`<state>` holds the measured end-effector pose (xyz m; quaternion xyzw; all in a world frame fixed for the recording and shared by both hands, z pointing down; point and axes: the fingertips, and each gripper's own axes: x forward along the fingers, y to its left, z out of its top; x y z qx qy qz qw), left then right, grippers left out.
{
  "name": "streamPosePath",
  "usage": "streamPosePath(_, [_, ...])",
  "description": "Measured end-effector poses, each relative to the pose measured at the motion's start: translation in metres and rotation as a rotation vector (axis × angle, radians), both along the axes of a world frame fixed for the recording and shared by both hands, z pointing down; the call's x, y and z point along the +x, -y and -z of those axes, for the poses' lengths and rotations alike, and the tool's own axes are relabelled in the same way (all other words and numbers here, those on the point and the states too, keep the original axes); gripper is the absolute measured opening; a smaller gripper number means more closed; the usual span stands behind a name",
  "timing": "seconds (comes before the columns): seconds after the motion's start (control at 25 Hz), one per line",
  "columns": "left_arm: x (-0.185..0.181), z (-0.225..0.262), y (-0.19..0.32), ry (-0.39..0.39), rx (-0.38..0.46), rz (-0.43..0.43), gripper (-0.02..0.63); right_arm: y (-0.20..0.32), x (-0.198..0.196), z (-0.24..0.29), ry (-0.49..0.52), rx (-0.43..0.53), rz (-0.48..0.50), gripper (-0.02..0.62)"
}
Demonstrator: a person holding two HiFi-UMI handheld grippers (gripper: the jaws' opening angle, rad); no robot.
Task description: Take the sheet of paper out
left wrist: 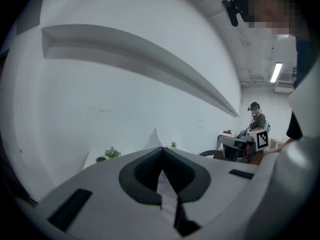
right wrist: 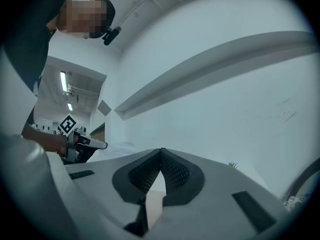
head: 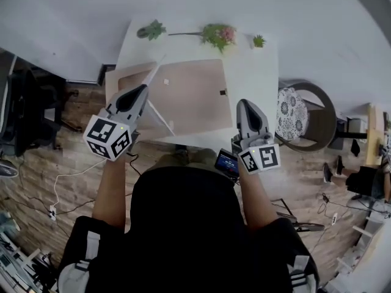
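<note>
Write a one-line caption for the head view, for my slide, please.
The left gripper holds a white sheet of paper above a tan mat on the white table; right gripper is shut, empty.

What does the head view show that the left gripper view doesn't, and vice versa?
Only the head view: the tan folder on the white table, and the cushioned chair beside it. Only the left gripper view: the left hand-held gripper with its jaws shut on the sheet of paper, and another person far behind. Both: that sheet and the potted plants at the table's far edge.
</note>
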<state>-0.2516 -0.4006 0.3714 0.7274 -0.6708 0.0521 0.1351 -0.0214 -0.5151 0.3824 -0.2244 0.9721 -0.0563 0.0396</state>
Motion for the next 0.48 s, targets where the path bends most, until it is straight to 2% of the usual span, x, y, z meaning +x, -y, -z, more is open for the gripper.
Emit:
streamPosePath(0.24, [-0.009,0.027,-0.051,0.077,0.111,0.108,0.003,-0.021,0.021,0.01,0.016,0.015,0.005,0.012])
streamPosePath(0.48, [0.02,0.033,-0.107,0.127,0.195,0.176,0.003,-0.055,0.058,0.022,0.026,0.047,0.021,0.011])
